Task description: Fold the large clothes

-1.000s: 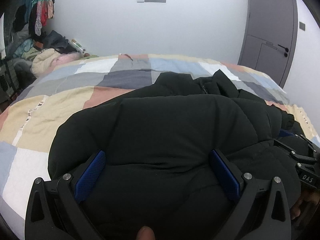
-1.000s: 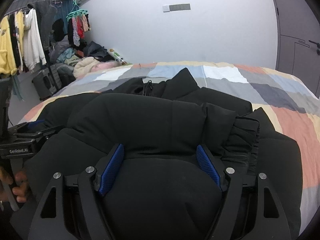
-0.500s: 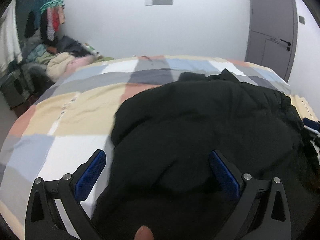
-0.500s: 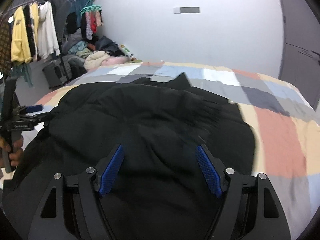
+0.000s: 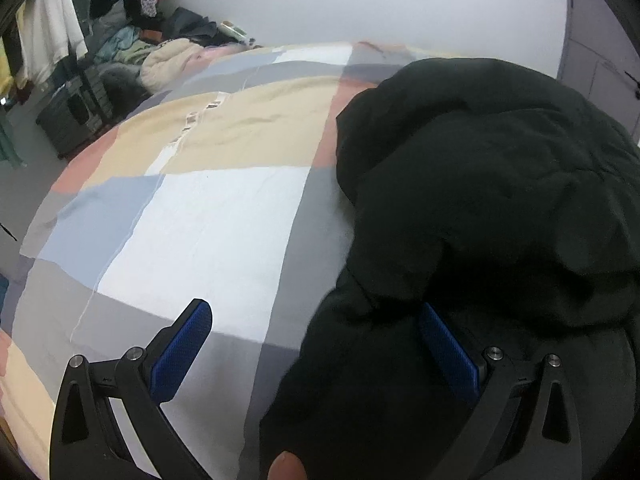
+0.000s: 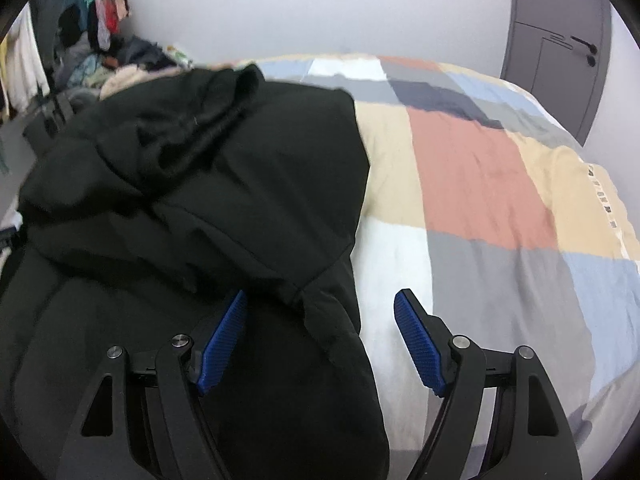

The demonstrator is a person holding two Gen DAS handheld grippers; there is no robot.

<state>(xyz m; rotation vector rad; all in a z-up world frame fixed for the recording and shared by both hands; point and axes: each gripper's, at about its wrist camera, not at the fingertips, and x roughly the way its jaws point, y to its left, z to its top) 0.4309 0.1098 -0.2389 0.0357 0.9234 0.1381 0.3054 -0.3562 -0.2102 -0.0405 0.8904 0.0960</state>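
The left gripper (image 5: 316, 338) stands with its jaws spread wide and nothing pinched; the black jacket (image 5: 488, 216) lies under and ahead of its right finger, its left finger over bare patchwork bedcover (image 5: 208, 216); a fingertip (image 5: 286, 466) shows at the bottom edge, behind the jaws. The right gripper (image 6: 320, 330) is likewise parted and holds nothing; the jacket's edge runs between its fingers, the bulk of the jacket (image 6: 192, 184) spreading ahead and to the left of the jaws, folded over itself; bedcover lies to the right. Beyond, a clothes pile (image 5: 160, 56), a white wall (image 6: 360, 8) and a grey door (image 6: 560, 40).
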